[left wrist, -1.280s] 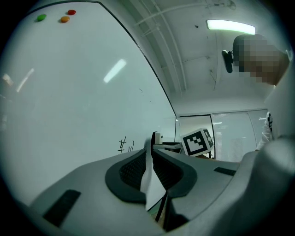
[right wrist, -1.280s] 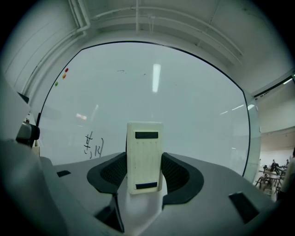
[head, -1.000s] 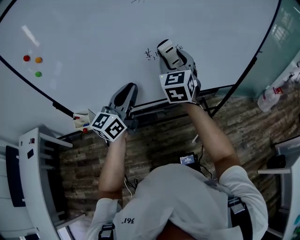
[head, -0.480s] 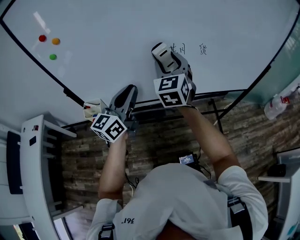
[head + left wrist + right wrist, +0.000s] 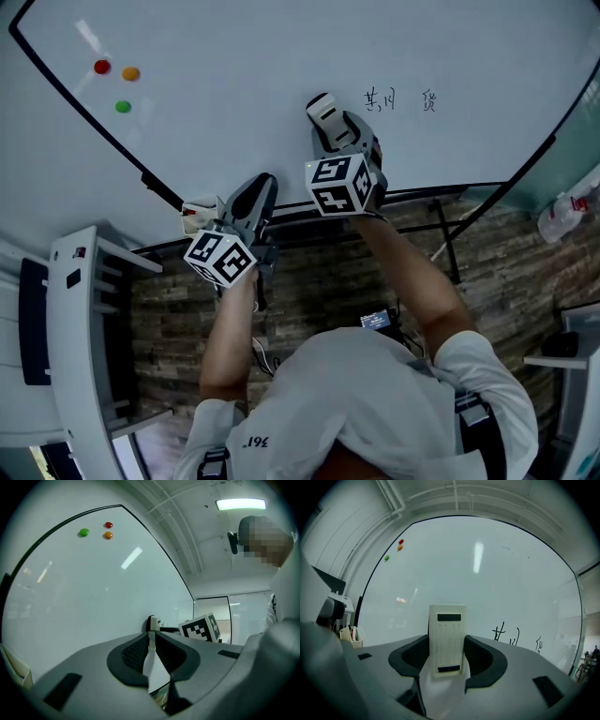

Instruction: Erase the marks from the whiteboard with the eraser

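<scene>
Head view: whiteboard runs off the frame top, and the person's torso fills the bottom. The marks are thin black strokes, too small to read. The right gripper is up at the board, clamped on the eraser, which sits just left of the marks; can't tell if it touches the board. The left gripper is lower, near the board's bottom edge, beside a small pen box. Three magnets sit upper left. Left gripper view: the left gripper has its jaws pressed together with nothing between them. A white block shows past the tips, too small to identify, next to the right gripper's cube. The marks are out of view here. Right gripper view: the right gripper grips the eraser by its sides. The eraser is cream, rectangular and upright, with a ribbed back and a dark slot at top and bottom; its wiping face is hidden. The marks are low right of it, partly cut by the jaw body.
</scene>
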`<state>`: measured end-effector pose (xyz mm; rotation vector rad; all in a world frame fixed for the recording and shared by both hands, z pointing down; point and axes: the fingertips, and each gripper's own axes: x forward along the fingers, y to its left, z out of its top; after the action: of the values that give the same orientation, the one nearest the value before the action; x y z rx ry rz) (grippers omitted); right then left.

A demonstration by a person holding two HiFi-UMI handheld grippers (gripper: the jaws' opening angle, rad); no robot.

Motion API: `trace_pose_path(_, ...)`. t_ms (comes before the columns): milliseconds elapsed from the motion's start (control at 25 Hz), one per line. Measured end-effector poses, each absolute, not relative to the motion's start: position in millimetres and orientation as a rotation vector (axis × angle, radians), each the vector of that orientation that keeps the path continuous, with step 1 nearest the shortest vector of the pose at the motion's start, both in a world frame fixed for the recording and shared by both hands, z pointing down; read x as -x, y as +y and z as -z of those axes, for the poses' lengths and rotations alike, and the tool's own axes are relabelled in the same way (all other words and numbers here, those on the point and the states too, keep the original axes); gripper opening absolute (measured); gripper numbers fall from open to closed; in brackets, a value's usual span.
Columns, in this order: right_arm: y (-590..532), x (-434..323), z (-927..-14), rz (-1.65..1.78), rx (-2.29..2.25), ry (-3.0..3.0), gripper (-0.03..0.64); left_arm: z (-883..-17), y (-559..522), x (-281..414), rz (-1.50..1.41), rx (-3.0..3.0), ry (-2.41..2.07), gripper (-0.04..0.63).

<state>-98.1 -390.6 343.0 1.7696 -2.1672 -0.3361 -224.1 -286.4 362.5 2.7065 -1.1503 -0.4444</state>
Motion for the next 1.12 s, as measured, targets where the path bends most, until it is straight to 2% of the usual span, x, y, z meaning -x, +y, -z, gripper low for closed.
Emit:
trace_pose_path(800,-398.8,94.9,-339.6,0.317,-1.787,-2.168,0.255,-365.7,-298.8,210.5,0.425,-2.729,-1.064,0.038)
trace_pose_path(1120,-399.7,61.3,-330.5,0.249,-1.829,-2.167,0.255,-364.9,-301.3,181.0,0.419,-2.737,-1.007,0.038)
